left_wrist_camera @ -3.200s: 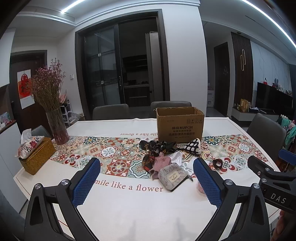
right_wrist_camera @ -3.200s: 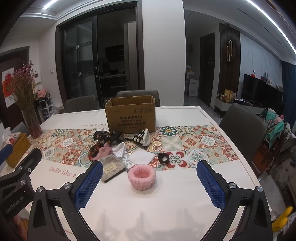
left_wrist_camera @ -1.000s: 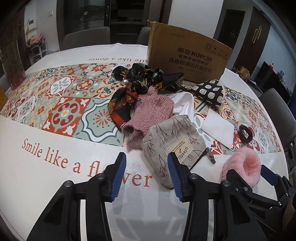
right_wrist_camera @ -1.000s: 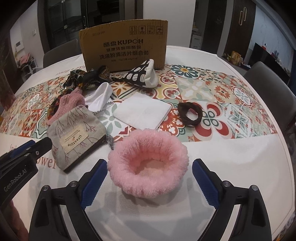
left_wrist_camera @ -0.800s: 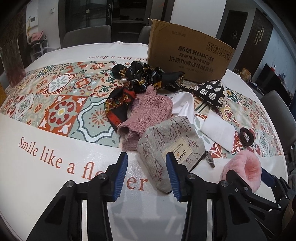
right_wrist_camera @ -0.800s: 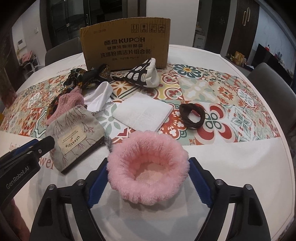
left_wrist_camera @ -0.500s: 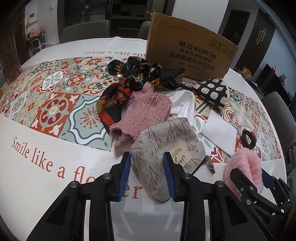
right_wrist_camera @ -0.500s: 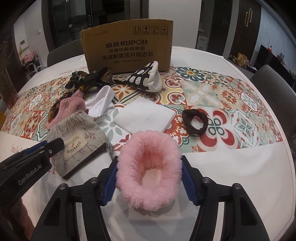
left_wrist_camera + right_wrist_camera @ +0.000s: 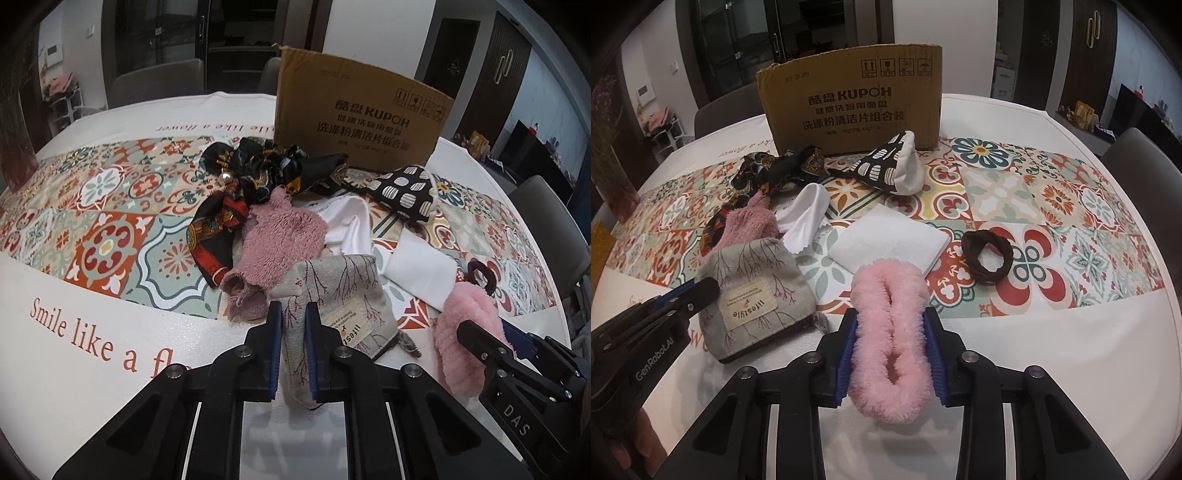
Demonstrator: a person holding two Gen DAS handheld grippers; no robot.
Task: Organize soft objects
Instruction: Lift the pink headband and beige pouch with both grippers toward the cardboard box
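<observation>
- left gripper [image 9: 294,350] pinched tight on near edge of grey fabric pouch [image 9: 334,295]; blue pads narrow, cloth bunched between them
- pouch sits on the white tablecloth [image 9: 92,387] at the runner's near edge, label face up; in right view it's at 9 o'clock from the pink ring
- right gripper [image 9: 891,354] clamped on pink fluffy scrunchie [image 9: 890,332], ring squashed into a long narrow loop between the pads
- scrunchie's far end overlaps the near corner of the folded white cloth [image 9: 890,240]
- brown hair tie [image 9: 987,256] lying flat on patterned runner [image 9: 1052,206], at 2 o'clock from the scrunchie, apart from it
- mauve fuzzy cloth [image 9: 280,240] touching pouch's far side, at 11 o'clock from it
- dark printed scarf [image 9: 258,173] heaped behind the mauve cloth, reaching to the box base
- thin white cloth [image 9: 807,214] between the mauve cloth and folded white cloth
- black-and-white spotted pouch [image 9: 890,166] just in front of cardboard box [image 9: 849,107]
- box upright at 12 o'clock, far side of the pile; inside not visible
</observation>
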